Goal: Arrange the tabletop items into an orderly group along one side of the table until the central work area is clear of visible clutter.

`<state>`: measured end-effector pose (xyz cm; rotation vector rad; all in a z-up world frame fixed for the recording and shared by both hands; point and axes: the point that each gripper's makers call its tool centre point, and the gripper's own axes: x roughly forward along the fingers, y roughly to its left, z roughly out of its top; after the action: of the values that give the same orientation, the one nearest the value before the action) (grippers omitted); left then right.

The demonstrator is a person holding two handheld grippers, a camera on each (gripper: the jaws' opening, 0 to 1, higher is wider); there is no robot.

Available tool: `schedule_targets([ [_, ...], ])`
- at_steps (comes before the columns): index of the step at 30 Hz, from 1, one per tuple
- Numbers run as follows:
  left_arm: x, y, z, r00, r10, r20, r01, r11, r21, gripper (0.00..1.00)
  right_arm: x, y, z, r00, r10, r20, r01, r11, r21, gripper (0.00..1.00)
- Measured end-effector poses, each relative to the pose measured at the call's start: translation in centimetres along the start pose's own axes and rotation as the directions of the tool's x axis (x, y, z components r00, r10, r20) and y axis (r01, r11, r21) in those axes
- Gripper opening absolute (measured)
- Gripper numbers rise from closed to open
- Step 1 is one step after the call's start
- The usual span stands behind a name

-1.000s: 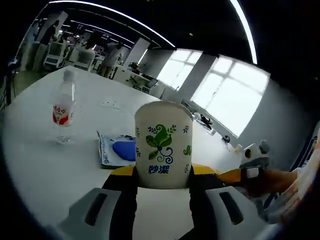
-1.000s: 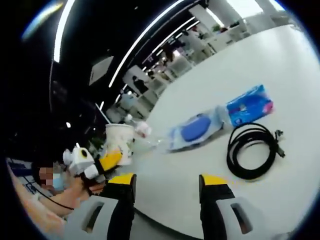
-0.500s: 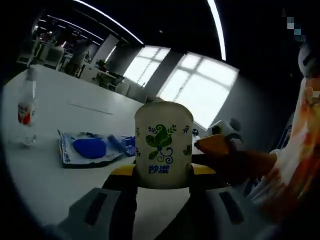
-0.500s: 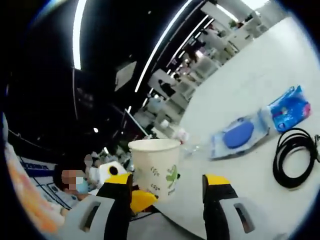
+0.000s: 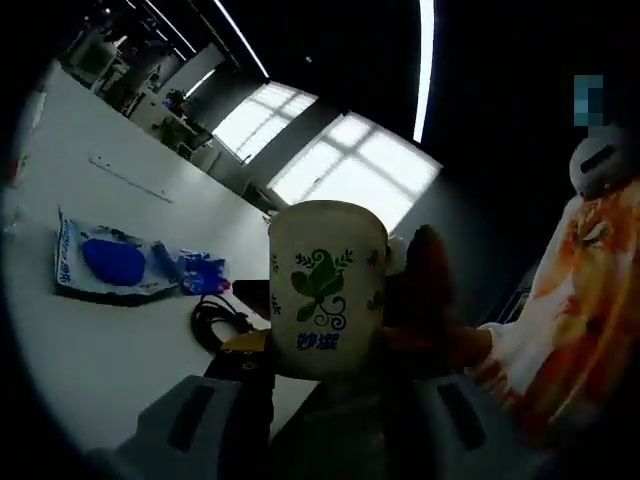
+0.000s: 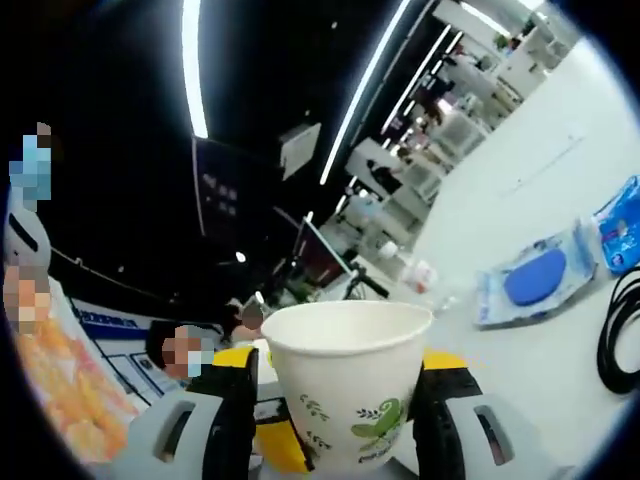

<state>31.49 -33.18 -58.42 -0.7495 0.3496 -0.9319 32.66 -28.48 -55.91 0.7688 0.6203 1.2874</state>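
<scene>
while the paper cup (image 5: 327, 290) sits clamped between the left gripper (image 5: 325, 375)'s jaws and lifted clear of the table (image 5: 90, 340), the right gripper (image 6: 340, 400) brackets the same cup (image 6: 345, 385) with its yellow-tipped jaws on either side; whether they press on the wall or stand just off it i cannot tell. judging by this, a hand-over of the cup looks to be under way. little of the tidying seems done: the blue wipes pack (image 5: 110, 265), the small blue packet (image 5: 203, 271) beside it and the coiled black cable (image 5: 215, 320) lie loose on the white top, with a water bottle (image 6: 420, 277) standing farther off. all of these need gathering along one side.
</scene>
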Motion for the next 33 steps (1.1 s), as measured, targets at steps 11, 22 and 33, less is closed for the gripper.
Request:
schedule_targets([
  [11,0.3,-0.5,-0.3,1.000,0.021,-0.017,-0.020,1.000,0.013,0.41,-0.5,0.0,0.3,1.000,-0.009,0.000,0.009,0.998,-0.064,0.45],
  [22,-2.8,1.2,1.9,0.972,0.235,-0.027,-0.223,0.946,0.234,0.60,-1.6,-2.6,0.7,0.972,-0.221,-0.084,0.173,0.907,-0.384,0.45],
  [33,-1.5,-3.5,7.4,0.967,0.248,-0.057,-0.186,0.842,0.506,0.49,-1.1,-3.2,-0.7,0.936,-0.298,-0.188,0.150,0.820,-0.553,0.46],
])
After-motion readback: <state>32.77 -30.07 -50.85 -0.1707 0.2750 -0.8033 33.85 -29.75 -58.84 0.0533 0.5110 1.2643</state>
